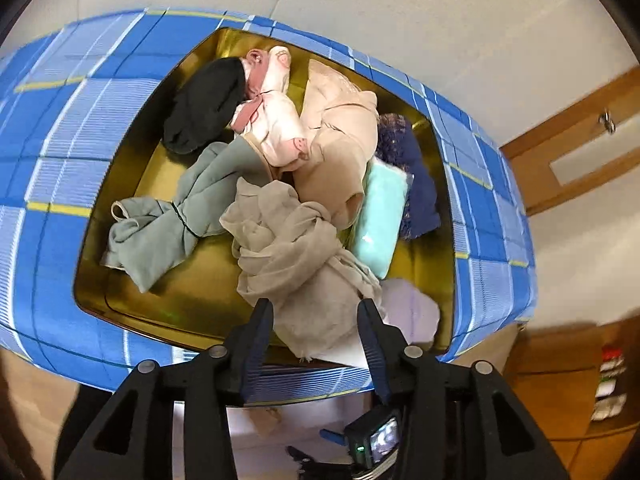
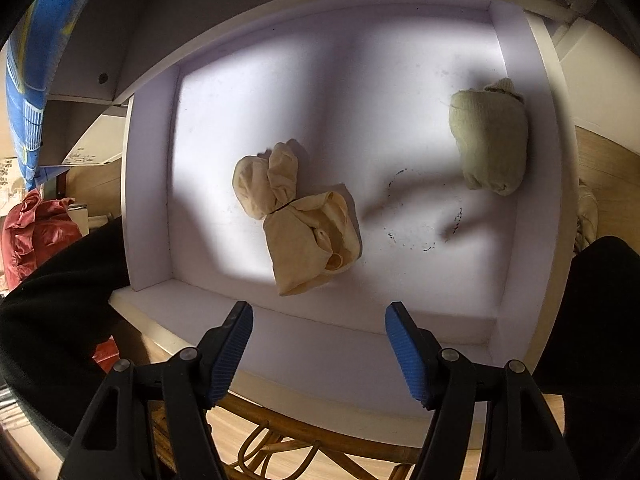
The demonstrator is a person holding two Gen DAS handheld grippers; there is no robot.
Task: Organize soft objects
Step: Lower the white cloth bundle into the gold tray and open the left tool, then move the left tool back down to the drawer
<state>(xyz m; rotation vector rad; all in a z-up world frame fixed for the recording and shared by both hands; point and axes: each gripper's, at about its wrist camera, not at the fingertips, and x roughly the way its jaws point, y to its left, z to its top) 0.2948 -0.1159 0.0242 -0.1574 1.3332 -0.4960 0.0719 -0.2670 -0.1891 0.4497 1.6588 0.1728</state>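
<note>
A gold tin (image 1: pixel 132 168) on a blue checked cloth (image 1: pixel 60 120) holds several soft items: a black sock (image 1: pixel 204 104), a pink printed cloth (image 1: pixel 276 120), a beige garment (image 1: pixel 340 148), a grey-green tied cloth (image 1: pixel 168 220), a mint pack (image 1: pixel 380 216) and a sheer beige scarf (image 1: pixel 288 248). My left gripper (image 1: pixel 315 310) is open at the tin's near edge, with the scarf's near end lying between its fingers. My right gripper (image 2: pixel 320 316) hangs open and empty over a white drawer (image 2: pixel 152 184). In the drawer lie a tan tied bundle (image 2: pixel 300 220) and an olive rolled bundle (image 2: pixel 488 144).
A navy cloth (image 1: pixel 416 176) and a lilac cloth (image 1: pixel 412 308) fill the tin's right side. A wooden cabinet (image 1: pixel 568 152) stands to the right. Below the drawer is a rattan frame (image 2: pixel 280 432). Dark sleeves (image 2: pixel 60 300) flank the drawer, and a red cloth (image 2: pixel 36 228) lies at the left.
</note>
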